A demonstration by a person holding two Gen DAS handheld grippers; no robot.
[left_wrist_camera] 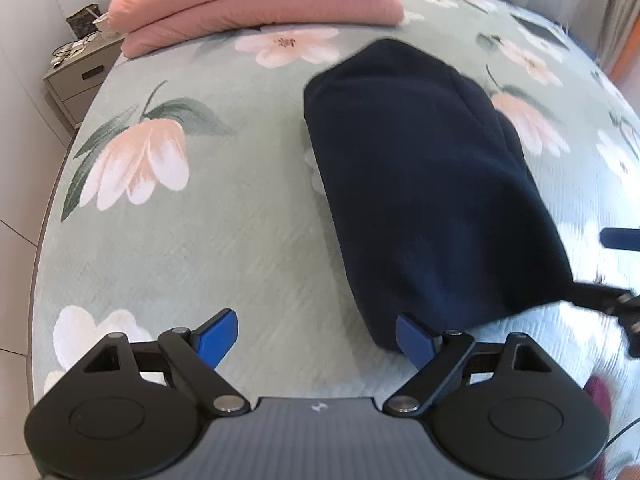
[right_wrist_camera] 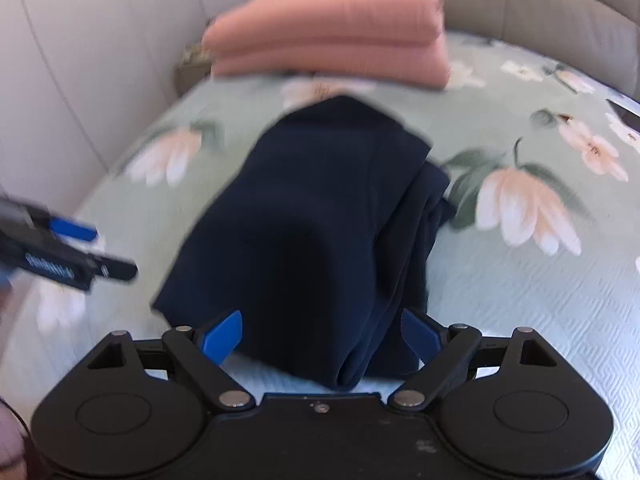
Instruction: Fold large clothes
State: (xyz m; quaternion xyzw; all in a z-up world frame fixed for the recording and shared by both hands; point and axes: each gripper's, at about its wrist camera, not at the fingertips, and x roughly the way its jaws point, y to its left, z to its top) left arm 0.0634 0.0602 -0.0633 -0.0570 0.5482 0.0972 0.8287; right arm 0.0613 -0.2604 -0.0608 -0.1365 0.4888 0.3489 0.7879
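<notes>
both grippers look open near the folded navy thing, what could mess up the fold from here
1. The right hand-held gripper is open with the navy garment edge between its fingers; closing might catch only some of the layers stacked at that edge, so lifting could pull the fold apart.
2. The left hand-held gripper is open with one finger at the garment's near corner; a sideways move may drag it across the floral bedspread.

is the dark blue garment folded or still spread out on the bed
Folded. The dark blue garment lies as a compact bundle on the bed, with stacked layers showing along its right edge.
</notes>
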